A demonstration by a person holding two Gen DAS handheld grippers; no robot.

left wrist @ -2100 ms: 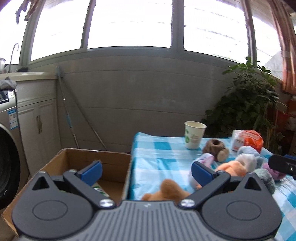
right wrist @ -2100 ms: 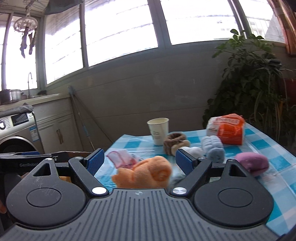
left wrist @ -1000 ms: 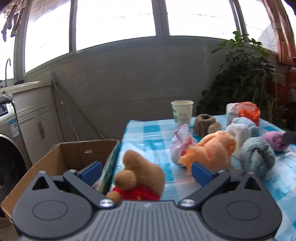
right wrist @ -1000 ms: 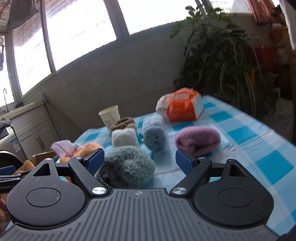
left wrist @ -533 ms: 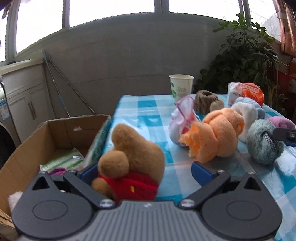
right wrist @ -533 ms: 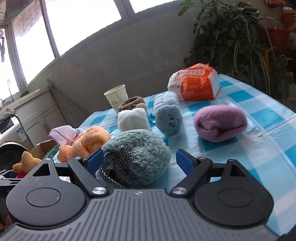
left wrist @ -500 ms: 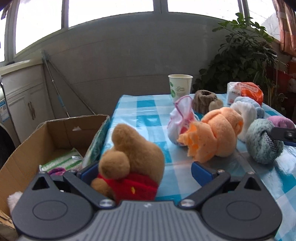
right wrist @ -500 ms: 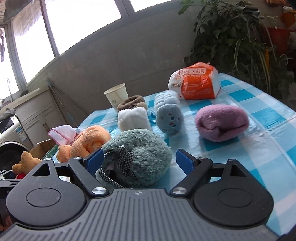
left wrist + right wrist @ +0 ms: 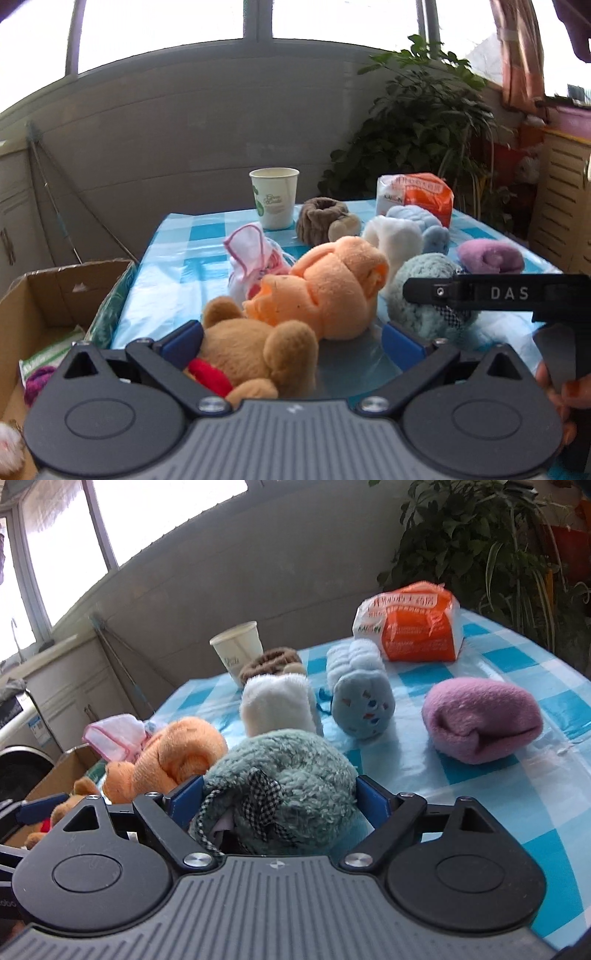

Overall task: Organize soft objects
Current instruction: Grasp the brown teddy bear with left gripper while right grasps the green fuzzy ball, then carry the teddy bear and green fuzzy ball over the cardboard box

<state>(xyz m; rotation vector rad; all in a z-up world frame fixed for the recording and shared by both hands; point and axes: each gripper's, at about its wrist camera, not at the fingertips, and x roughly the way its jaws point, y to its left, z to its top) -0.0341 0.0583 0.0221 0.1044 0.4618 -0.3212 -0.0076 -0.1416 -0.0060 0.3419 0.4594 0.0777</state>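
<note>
While sideways, brown bear (image 9: 258,350) head-right.

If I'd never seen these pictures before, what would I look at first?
Probably the brown teddy bear in its red top, lying between the left gripper's open fingers at the table's near edge. Next, the fluffy teal slipper, snug between the right gripper's blue pads. Behind them, an orange plush toy rests on the blue checked tablecloth.

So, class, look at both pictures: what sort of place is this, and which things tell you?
Most likely an enclosed home balcony or sunroom used for laundry. A band of large windows runs above a plain wall, a washing machine stands by cabinets, and a leafy potted plant grows behind the checked table.
</note>
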